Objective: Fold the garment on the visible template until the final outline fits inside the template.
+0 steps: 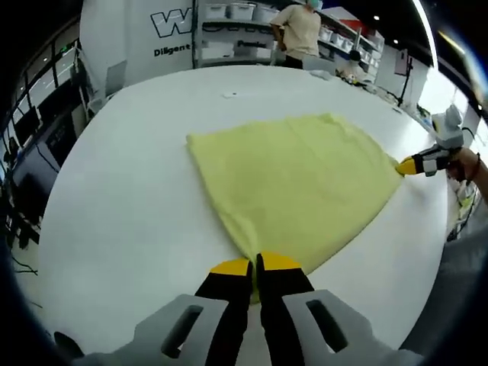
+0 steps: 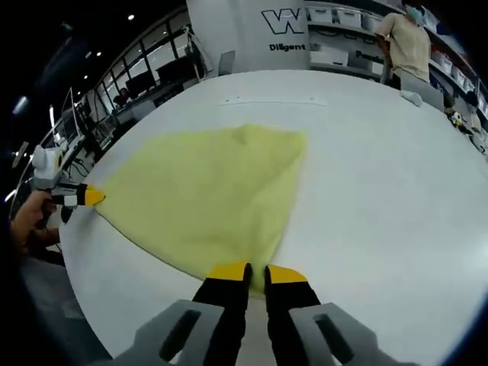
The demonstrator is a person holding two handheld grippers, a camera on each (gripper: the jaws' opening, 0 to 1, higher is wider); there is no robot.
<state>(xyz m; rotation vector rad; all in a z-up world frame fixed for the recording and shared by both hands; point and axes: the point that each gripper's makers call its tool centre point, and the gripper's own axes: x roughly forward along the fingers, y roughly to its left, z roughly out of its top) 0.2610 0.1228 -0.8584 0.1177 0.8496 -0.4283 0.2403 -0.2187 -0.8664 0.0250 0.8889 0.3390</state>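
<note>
Yellow garment [image 1: 297, 183] lies flat on the white table [image 1: 122, 206]. Left gripper [image 1: 255, 264] and right gripper [image 2: 256, 271], jaws nearly closed, each pinch a near corner. Uneven pull risks skewing the fold.

You have one yellow garment [image 1: 297, 191] spread on one white table [image 1: 130, 198]. You hold two grippers: the left gripper [image 1: 255, 265] and the right gripper [image 2: 255, 269], one at each near corner of the cloth. One person [image 1: 299, 30] stands beyond the table.
</note>
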